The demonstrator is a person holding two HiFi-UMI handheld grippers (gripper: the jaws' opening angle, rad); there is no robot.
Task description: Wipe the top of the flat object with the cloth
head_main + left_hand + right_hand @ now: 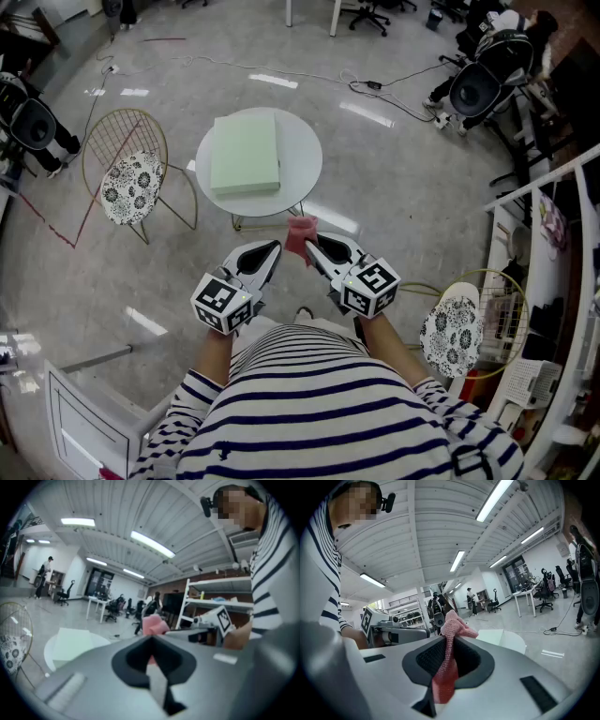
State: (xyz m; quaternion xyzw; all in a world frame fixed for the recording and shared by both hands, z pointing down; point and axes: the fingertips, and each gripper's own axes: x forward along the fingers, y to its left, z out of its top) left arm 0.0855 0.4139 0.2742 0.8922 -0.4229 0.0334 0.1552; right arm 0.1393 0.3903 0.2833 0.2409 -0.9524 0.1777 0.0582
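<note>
Gold wire forms the chair point(131, 173) left of the round white table point(305, 155). On the table's left part lies the pale green flat board point(246, 155). Near the table's front edge, and clear of it, the left gripper point(270, 251) has its jaws pressed together on nothing, which only its own view makes plain. Beside it the right gripper point(312, 246) pinches the pink cloth point(300, 232). Its own view shows the fabric running down between both jaws.
</note>
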